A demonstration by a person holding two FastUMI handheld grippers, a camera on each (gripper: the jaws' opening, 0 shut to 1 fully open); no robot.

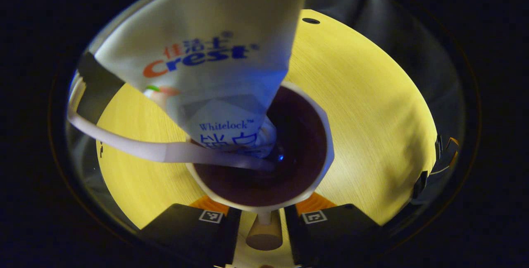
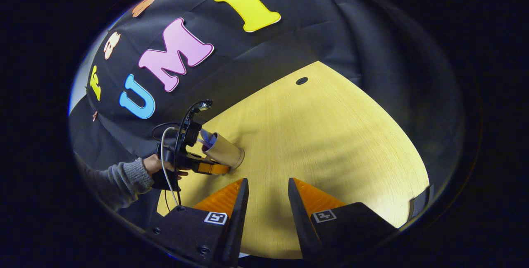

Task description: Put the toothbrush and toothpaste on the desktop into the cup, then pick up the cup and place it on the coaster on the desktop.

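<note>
A: Left gripper view. Cup (image 1: 264, 152) seen from above the mouth, dark inside, standing on the yellow desktop (image 1: 372, 106). Toothpaste tube (image 1: 215, 57) in it, long axis tilted, narrow end down in the cup, broad flat end up toward the camera and leaning left. Toothbrush (image 1: 136, 146) also in the cup; one end inside at the bottom, handle slanting out over the left rim.

B: Left gripper (image 1: 264, 214)?

A: One finger (image 1: 206, 214) either side of the cup's near wall, close against it. Whether they press, cannot tell.

B: Right gripper view?

A: Right gripper (image 2: 268, 191) held over bare desktop (image 2: 330, 135), jaws parted, nothing between. Farther left, the other gripper (image 2: 208, 168) in a hand (image 2: 155, 164) with a grey sleeve (image 2: 120, 179), at the cup (image 2: 223, 154). Cup upright on the desktop, near its far-left edge by the black cloth wall (image 2: 289, 40); something pale and bluish sticks out of the mouth.
</note>
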